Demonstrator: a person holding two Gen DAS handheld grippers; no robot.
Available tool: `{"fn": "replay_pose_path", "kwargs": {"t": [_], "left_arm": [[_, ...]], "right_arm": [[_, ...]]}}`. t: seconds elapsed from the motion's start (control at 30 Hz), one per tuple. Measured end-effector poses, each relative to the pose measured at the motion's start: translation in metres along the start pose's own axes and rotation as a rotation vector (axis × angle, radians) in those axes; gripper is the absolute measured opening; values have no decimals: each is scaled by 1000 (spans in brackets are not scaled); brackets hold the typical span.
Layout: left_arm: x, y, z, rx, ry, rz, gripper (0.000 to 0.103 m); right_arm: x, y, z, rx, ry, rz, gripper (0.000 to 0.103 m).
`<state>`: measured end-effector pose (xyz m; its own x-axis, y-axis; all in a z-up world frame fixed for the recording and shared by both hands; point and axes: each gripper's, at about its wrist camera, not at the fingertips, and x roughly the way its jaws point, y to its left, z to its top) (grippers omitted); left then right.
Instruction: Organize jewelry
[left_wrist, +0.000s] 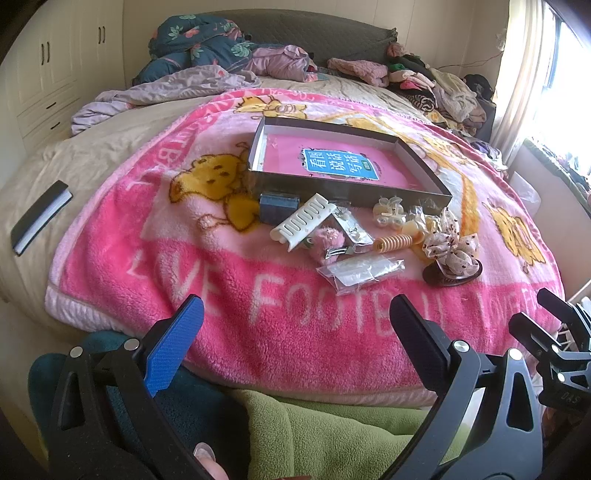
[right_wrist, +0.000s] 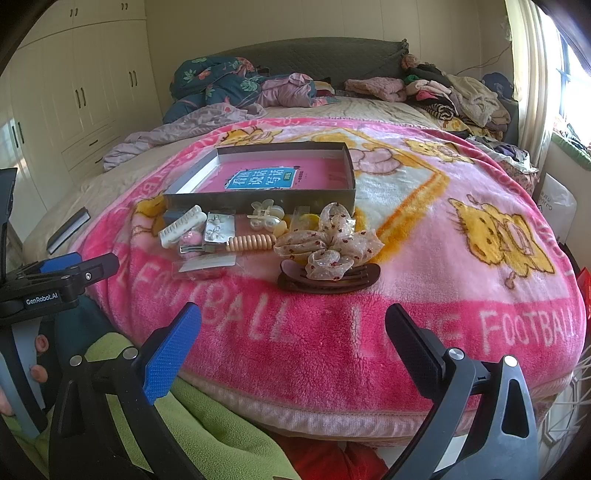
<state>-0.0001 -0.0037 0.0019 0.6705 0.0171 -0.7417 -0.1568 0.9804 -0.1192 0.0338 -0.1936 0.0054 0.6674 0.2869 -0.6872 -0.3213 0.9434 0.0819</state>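
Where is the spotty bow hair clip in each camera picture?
Left wrist view: the spotty bow hair clip sits right of centre, at the right end of the accessory pile.
Right wrist view: it sits near the middle, closest to the camera.
Shared landmark: the dark box behind the pile.

The blanket is hot pink and pale pink with yellow cartoon bears and white lettering. At its centre, the box has dark grey walls and a pink floor bearing a teal label. At the box's 6 o'clock lie a cream comb clip, a fuzzy pink clip and a tan ribbed spiral clip. At 5 o'clock, the bow is sheer beige with red dots on a dark brown clip. Each gripper shows one blue pad on black.
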Motion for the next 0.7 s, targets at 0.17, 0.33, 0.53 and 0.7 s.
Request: {"fn": "replay_pose_path", "kwargs": {"t": [0.17, 0.33, 0.53, 0.7], "left_arm": [[0, 0, 0, 0, -2, 1, 92], [0, 1, 1, -1, -2, 2, 92], [1, 9, 7, -17, 1, 22, 92], [8, 23, 10, -35, 16, 40, 92]], "right_arm": [[0, 0, 0, 1, 0, -1, 97], [2, 0, 0, -2, 1, 2, 97], [6, 3, 7, -9, 4, 6, 97], [15, 3, 16, -22, 5, 6, 97]]}}
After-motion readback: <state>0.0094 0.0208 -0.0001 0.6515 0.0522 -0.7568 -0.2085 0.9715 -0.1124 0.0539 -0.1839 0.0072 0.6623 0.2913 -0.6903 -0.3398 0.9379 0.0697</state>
